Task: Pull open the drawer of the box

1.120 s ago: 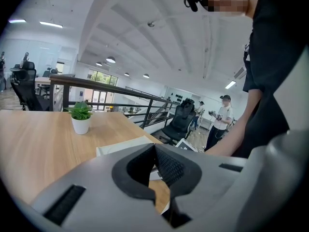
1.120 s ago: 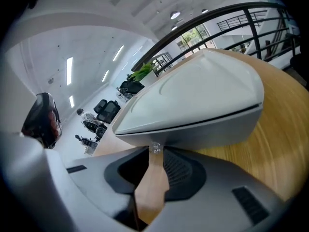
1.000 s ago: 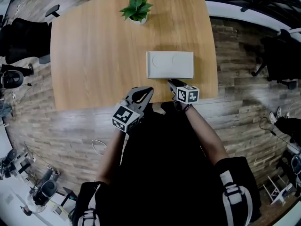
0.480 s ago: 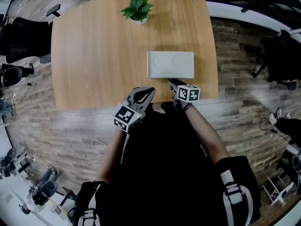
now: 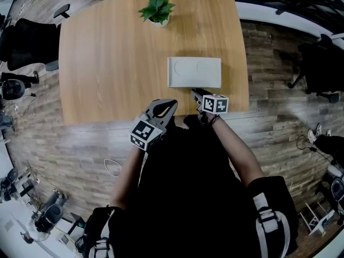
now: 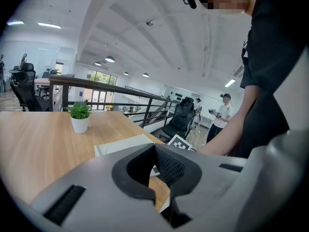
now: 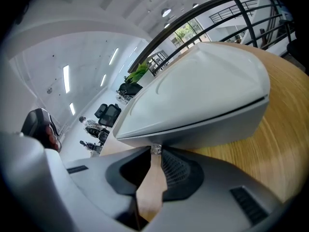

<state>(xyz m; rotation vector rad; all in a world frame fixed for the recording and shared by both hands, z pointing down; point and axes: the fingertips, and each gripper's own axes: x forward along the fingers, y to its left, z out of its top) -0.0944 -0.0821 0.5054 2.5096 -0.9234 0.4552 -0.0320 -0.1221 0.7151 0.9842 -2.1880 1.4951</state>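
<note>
Head view, nearest first: the left gripper [image 5: 168,106] hangs at the near edge of the table [image 5: 107,63], about where it was a second ago, its jaws closed tip to tip on nothing. Just beside it at 3 o'clock, the right gripper [image 5: 195,93] has edged a little toward 12 o'clock since then, and its tips now meet the near side of the box [image 5: 194,72]. The right gripper view shows those jaws clenched on a small pull tab [image 7: 155,150] that sticks out under the box's front. The box itself has not shifted and looks closed. It lies flat, right of the table's middle, with its long axis running 9 to 3 o'clock and its front facing 6 o'clock, toward the person. Farthest, at 12 o'clock, a potted plant [image 5: 156,9] stands by the far edge.
</note>
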